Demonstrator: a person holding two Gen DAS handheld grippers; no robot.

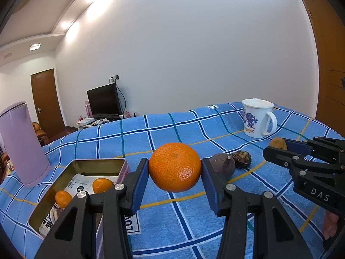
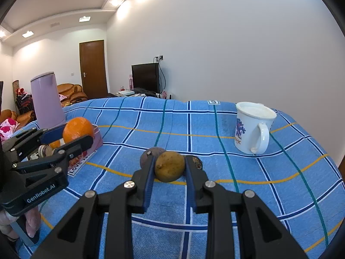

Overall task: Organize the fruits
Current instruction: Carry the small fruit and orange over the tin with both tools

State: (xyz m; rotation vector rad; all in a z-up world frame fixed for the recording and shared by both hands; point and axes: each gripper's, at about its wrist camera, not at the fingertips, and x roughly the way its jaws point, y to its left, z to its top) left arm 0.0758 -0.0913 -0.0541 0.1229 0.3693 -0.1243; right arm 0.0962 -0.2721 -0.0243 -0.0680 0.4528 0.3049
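Far left: open tin point(image 1: 98, 165) on the blue checked desk point(image 1: 163, 127) already holds two small oranges point(image 1: 102, 185). Left tool point(image 1: 175, 172) grips the big orange point(image 1: 175, 166), lifted just right of the tin. Right tool point(image 2: 170, 168) is clamped on a brown fruit point(image 2: 170, 166); two dark fruits point(image 1: 223, 164) lie beside it. Step: carrying fruit to the tin. Next, I judge: swing orange left over tin, lower, release.

Your big orange point(image 1: 175, 166) sits clamped off the cloth, right of the open tin point(image 1: 64, 185) holding two small oranges point(image 1: 102, 185). Your yellow-brown fruit point(image 2: 170, 166) is pinched too, just in front of two dark fruits point(image 1: 223, 165).
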